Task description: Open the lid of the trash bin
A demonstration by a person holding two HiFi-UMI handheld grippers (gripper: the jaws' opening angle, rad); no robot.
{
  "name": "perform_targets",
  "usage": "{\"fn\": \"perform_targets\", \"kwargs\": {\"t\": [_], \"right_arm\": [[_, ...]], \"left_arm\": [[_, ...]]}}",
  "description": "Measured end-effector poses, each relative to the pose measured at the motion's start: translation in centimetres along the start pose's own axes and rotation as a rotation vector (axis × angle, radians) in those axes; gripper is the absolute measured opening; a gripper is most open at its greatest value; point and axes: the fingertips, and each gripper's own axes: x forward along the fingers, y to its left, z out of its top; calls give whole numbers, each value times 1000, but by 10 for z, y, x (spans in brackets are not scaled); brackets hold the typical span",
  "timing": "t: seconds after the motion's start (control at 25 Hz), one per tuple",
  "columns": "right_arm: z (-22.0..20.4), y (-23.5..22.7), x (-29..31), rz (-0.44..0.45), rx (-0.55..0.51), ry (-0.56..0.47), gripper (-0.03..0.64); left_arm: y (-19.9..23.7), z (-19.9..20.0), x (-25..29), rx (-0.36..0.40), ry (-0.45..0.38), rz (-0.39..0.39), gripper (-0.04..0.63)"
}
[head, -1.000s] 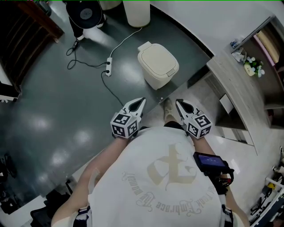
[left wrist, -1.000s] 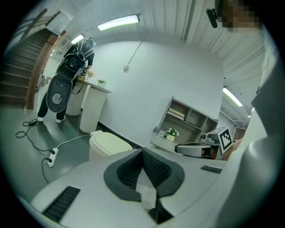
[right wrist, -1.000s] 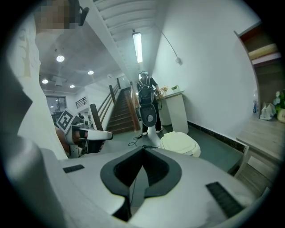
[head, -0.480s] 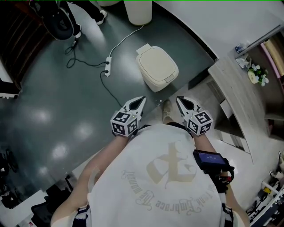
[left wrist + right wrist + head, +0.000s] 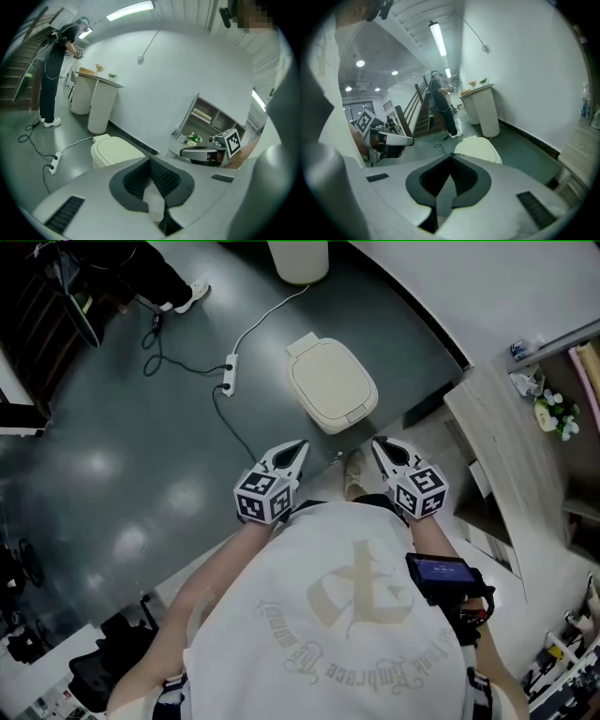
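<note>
Light: bright, from long ceiling lamps (image 5: 130, 10).
Glare: pale shiny spots on the dark floor (image 5: 94, 465).
Edges: both gripper views bend round, with black corners.
Dark part: top left of the head view, by the stairs (image 5: 37, 324).
Sharp: the trash bin (image 5: 333, 381) in the head view.
</note>
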Motion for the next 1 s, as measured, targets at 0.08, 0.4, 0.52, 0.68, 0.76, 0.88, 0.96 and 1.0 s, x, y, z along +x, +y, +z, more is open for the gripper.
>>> {"fn": "perform_targets", "kwargs": {"t": [0.08,0.4,0.52,0.68,0.76,0.88,0.96,1.0], "right_arm": [[1,-12,6,13,0,14,5],[1,-47,30,82,-9,74,5],[-4,-58,42,112,-24,112,5],[-12,-72,58,153,-52,172,5],[-17,-80,66,172,-69,207,6],[-26,-88,78,204,-95,260,6],[-32,-91,86,225,-117,289,6],[-35,-93,89,233,-130,303,6]], "left_arm": [[2,0,11,-7,11,14,12],[5,4,46,-29,44,56,14],[9,2,57,-57,60,81,14],[15,1,69,-75,72,121,14],[18,0,76,-84,78,141,14],[22,0,85,-104,83,172,14],[23,0,90,-118,83,184,14],[23,0,92,-127,82,187,14]]}}
